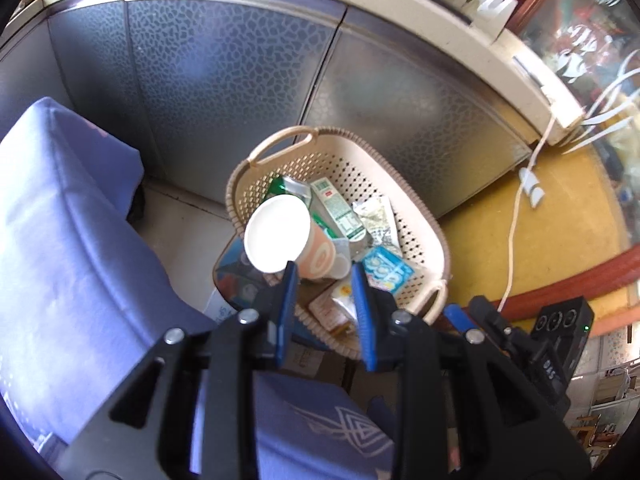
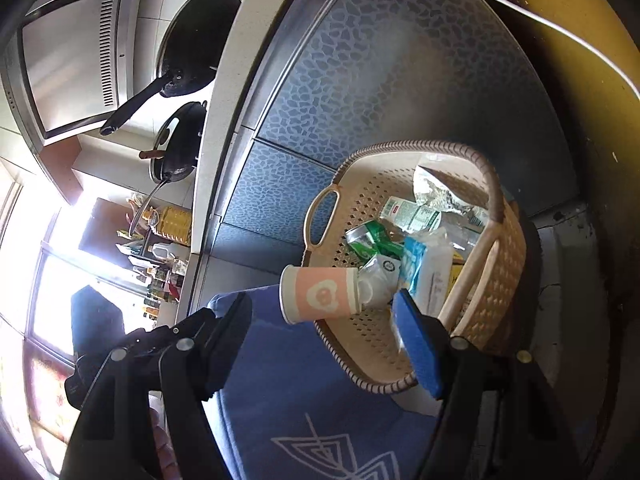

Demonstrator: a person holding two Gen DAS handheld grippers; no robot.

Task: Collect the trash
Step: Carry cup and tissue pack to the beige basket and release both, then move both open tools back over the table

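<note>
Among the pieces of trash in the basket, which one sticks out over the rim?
The pink paper cup: it lies on its side with its open mouth past the basket rim, while the green carton and blue packet lie fully inside.

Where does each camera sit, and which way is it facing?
Left wrist: on the left gripper, looking steeply down into the basket; its open jaws show, the right gripper beside.
Right wrist: on the right gripper, rolled sideways, facing the basket and cabinet; its open jaws show.
Shared: basket, cup, trash, blue cushion.

basket [image 1: 424, 232] mouth open above; cup [image 1: 280, 236] overhangs rim.
</note>
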